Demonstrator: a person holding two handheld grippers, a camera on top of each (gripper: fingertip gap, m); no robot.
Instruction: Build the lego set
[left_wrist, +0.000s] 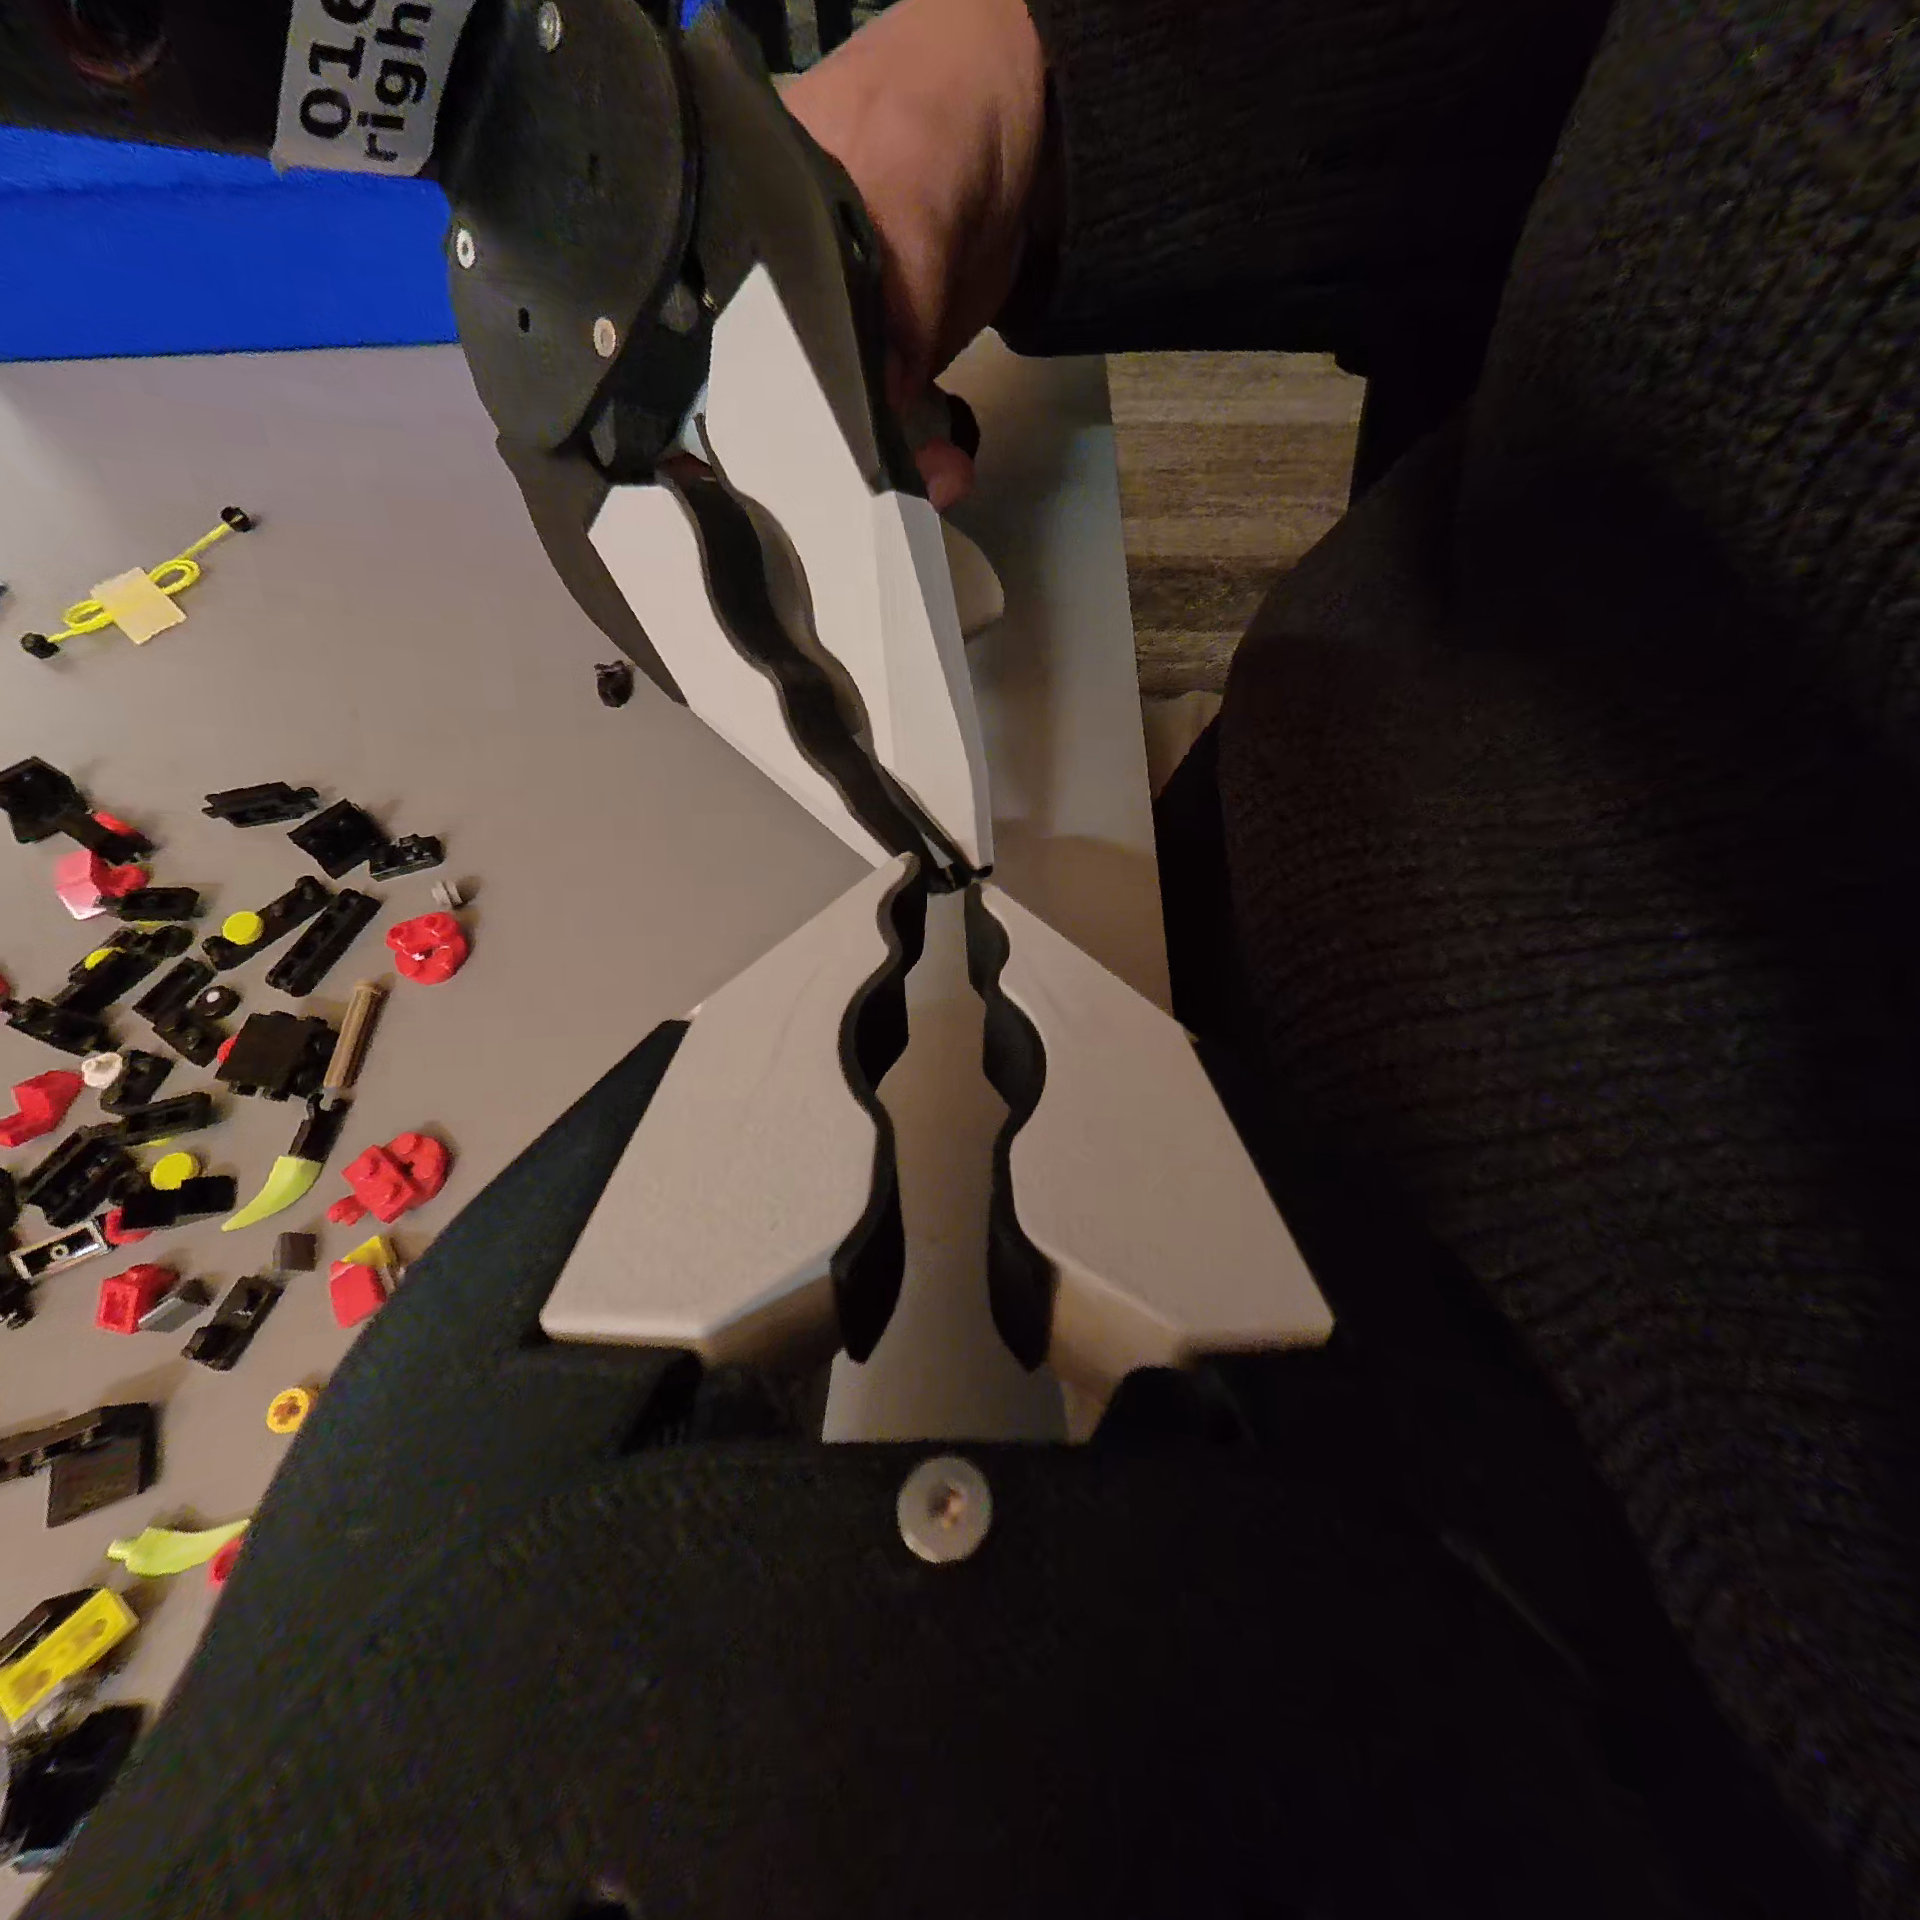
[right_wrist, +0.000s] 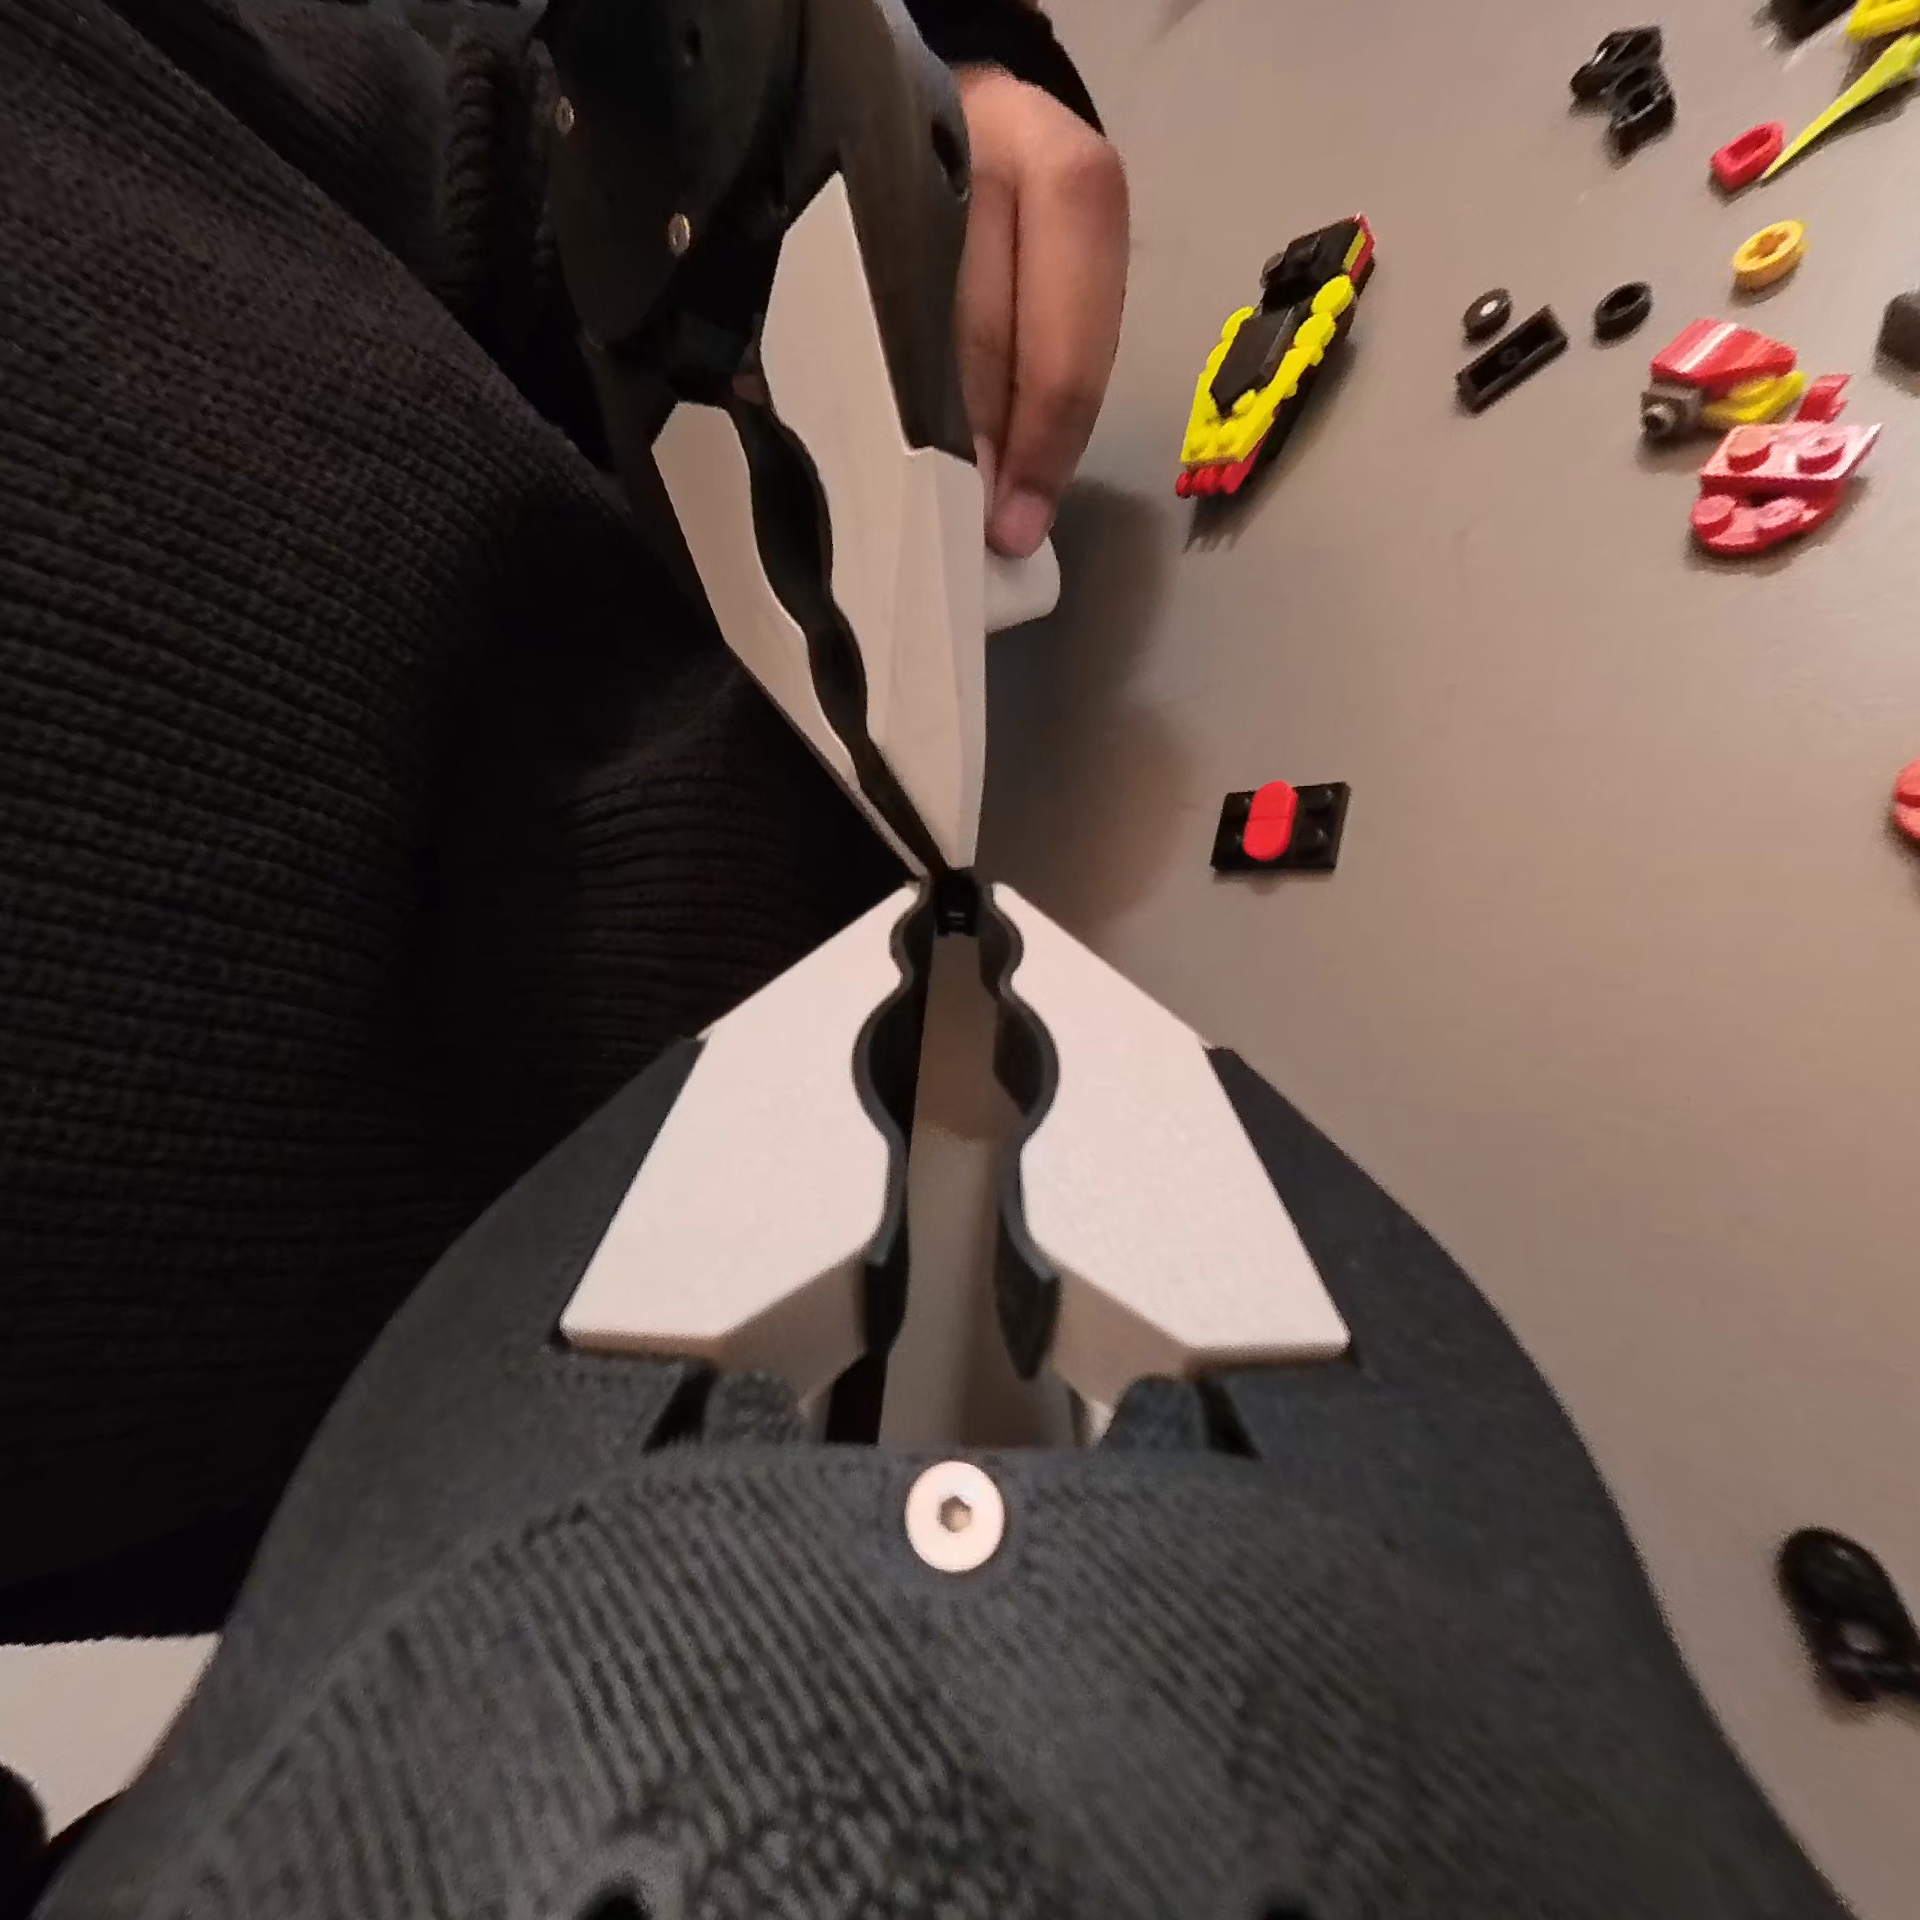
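Note:
My two grippers meet tip to tip above the grey table (left_wrist: 582, 748). In the right wrist view, my right gripper (right_wrist: 956, 902) is shut on a small black piece (right_wrist: 956, 910) that sits between its fingertips. In the left wrist view, the right gripper (left_wrist: 954, 867) comes down from the top with that piece (left_wrist: 954, 879) at its tips. My left gripper (left_wrist: 938, 883) has its fingertips closed about the same piece from below. It also shows in the right wrist view (right_wrist: 951, 868), coming in from above. Much of the piece is hidden by the pads.
Loose black, red and yellow bricks (left_wrist: 208, 1039) lie on the left. A black plate with a red piece (right_wrist: 1280, 828) and a yellow-black assembly (right_wrist: 1273, 353) lie on the right. A blue surface (left_wrist: 208, 239) is beyond, dark knitted clothing (left_wrist: 1558, 935) at the table edge. The grippers are tip to tip, or close to it.

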